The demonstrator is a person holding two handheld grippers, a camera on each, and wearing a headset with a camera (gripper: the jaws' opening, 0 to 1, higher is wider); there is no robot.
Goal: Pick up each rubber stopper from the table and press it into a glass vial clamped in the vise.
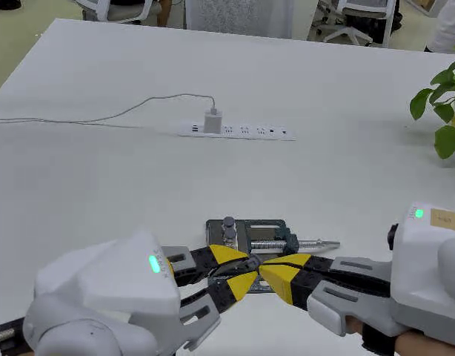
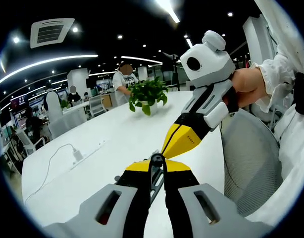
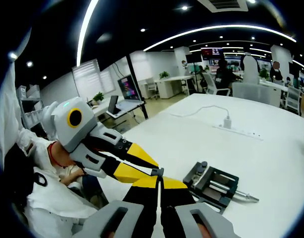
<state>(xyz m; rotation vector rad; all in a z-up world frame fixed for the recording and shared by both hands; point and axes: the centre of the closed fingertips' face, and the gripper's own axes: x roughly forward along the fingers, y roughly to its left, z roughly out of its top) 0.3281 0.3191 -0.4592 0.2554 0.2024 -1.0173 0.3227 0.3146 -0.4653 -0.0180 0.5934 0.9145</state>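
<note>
A: So, where are the tools?
B: The left tool (image 2: 157,162) and right tool (image 3: 159,179) meet tip to tip above the white surface (image 1: 101,185), both clenched; whether either pinches anything cannot be told
A: And the stoppers?
B: Two grey stoppers (image 1: 229,222) cap vials (image 1: 229,231) standing in the vise (image 1: 267,232), just beyond the tips; a power strip (image 1: 242,131) lies farther back on the surface

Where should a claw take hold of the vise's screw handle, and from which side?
Likely best: grip the bare outer end of the screw handle, coming down from above with the jaws across it. It lies level, is slim, and sticks out clear of the vise body.
</note>
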